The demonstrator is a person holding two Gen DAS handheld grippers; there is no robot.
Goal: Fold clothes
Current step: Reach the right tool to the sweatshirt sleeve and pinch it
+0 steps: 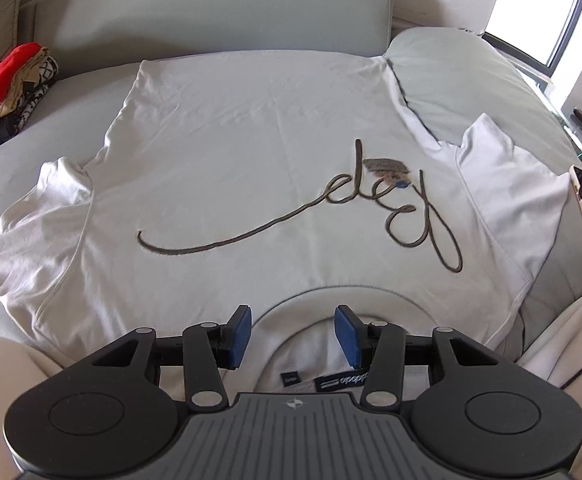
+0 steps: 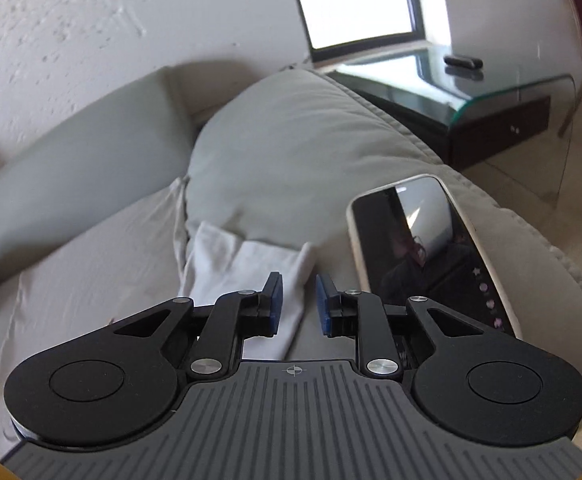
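I logged one white T-shirt (image 1: 227, 128) spread flat, front up, on the grey sofa (image 1: 227, 4), collar nearest me. A dark cursive script (image 1: 355, 204) ran across its chest; I could not read the word. Inside the collar I counted two black labels (image 1: 341, 381); the larger seemed to read "adidas", seen upside down, the smaller was illegible. My left gripper (image 1: 294, 332) hung over the collar, jaws parted, nothing between the pads. My right gripper (image 2: 299, 304) sat over the shirt's right sleeve (image 2: 251, 264), jaws apart, pads clear of the cloth. One phone (image 2: 423, 248) lay screen up just beside it. One pile of red and patterned clothes (image 1: 7, 88) lay at far left.
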